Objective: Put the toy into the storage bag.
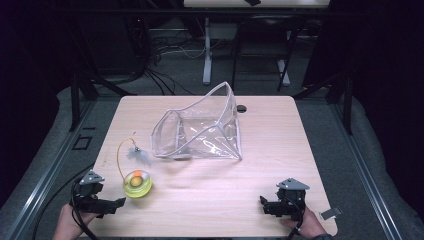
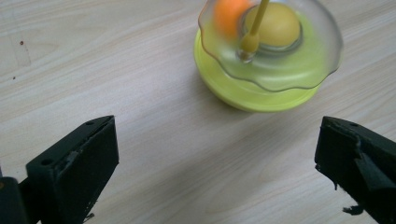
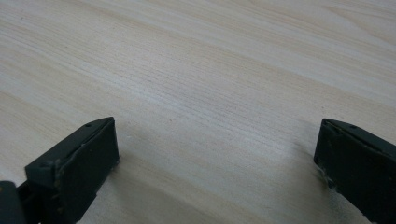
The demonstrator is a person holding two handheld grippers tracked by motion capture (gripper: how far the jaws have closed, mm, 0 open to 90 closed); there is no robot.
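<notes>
A pale wooden table [image 1: 210, 200] is seen from above, with a yellow-green cat toy [image 1: 137, 183] set toward its 8 o'clock corner. The toy is a round dish with a clear wavy-edged top, an orange ball [image 1: 136, 175] held inside it, and a thin yellow wire [image 1: 120, 155] arched up from it to a grey feather [image 1: 139, 156] at the toy's 12 o'clock. The left gripper [image 1: 107, 205] is held low at the toy's 8 o'clock, just beside it but apart from it; in the left gripper view its jaws are spread wide with nothing between them, and the toy [image 2: 266, 60] is seen ahead at 1 o'clock. The right gripper [image 1: 267, 206] is held near the table's 5 o'clock edge, well apart from the toy, its jaws likewise spread wide over bare wood. A clear plastic pouch [image 1: 200, 127] with a white-trimmed open mouth is found at the table's centre, toward 12 o'clock, at the toy's 1 o'clock.
</notes>
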